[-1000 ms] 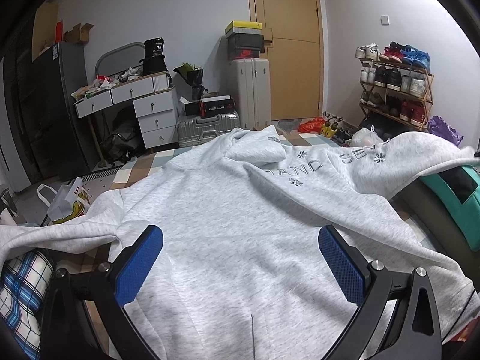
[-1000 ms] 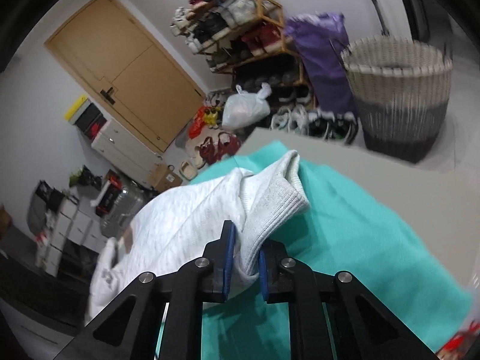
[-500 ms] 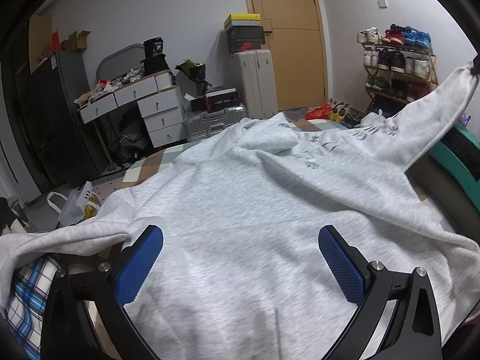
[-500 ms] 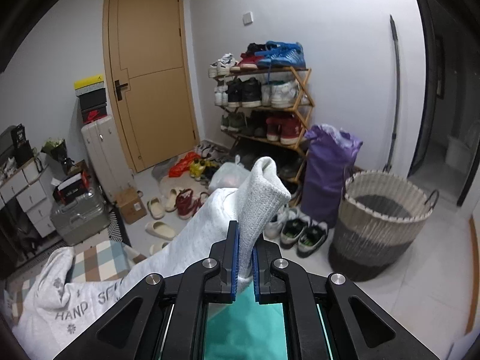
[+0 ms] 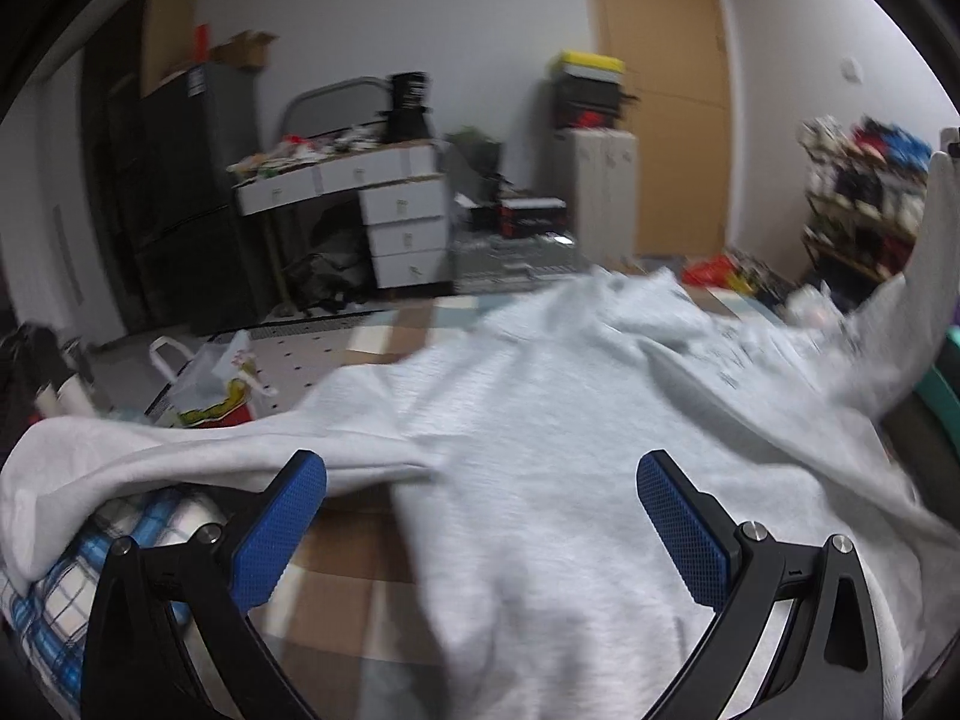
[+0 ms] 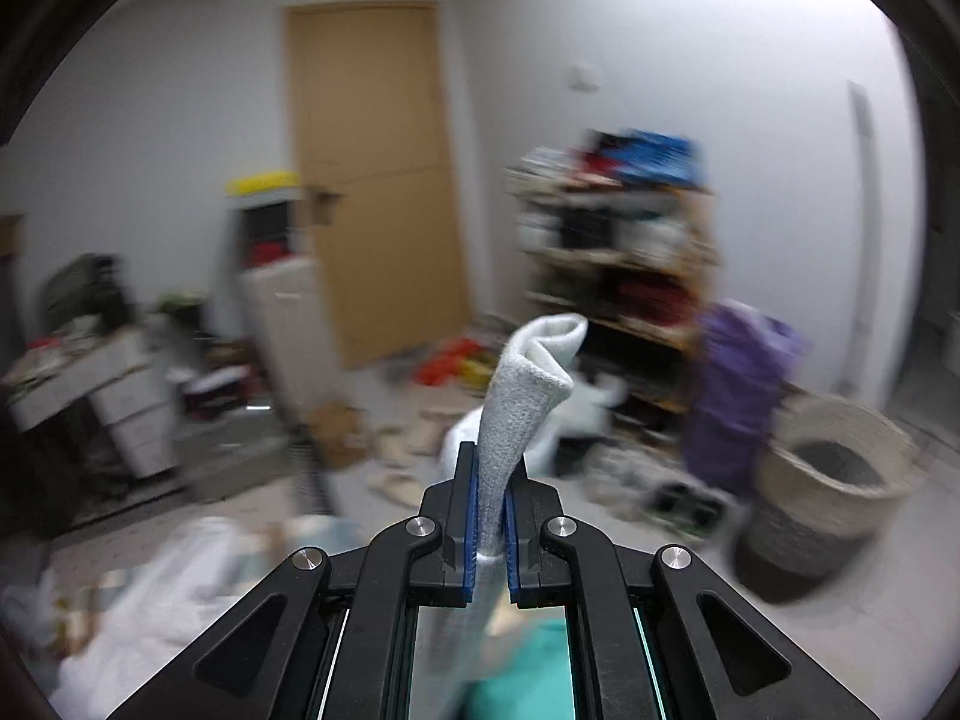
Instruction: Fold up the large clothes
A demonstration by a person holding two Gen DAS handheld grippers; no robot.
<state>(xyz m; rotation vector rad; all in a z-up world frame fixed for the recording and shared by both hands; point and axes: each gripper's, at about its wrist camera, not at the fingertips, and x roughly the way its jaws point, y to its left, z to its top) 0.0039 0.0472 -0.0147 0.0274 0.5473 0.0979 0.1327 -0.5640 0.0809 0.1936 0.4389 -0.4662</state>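
My right tongs (image 6: 491, 516) are pressed together on the ribbed cuff (image 6: 528, 384) of the grey sweatshirt (image 5: 540, 450), the cuff sticking up past the blue pads (image 6: 471, 516) toward twelve o'clock while the sleeve drops away below them. My left tongs (image 5: 480, 534) stand spread wide, nothing between the pads, hovering over the body of the sweatshirt. The garment lies spread across the checked bed cover (image 5: 336, 546), filling the left view from six o'clock out to about two; its other sleeve (image 5: 120, 456) trails off toward nine o'clock over a blue plaid cloth (image 5: 54, 588). At three o'clock in that view the held sleeve (image 5: 918, 300) rises steeply off the bed (the picture is blurred there, so the printed lettering cannot be read). A teal cloth (image 6: 528, 678) shows at six o'clock under my right tongs. Beyond, a wooden door (image 6: 372, 180), a shoe rack (image 6: 618, 252) and a woven basket (image 6: 834, 480) stand against the wall.
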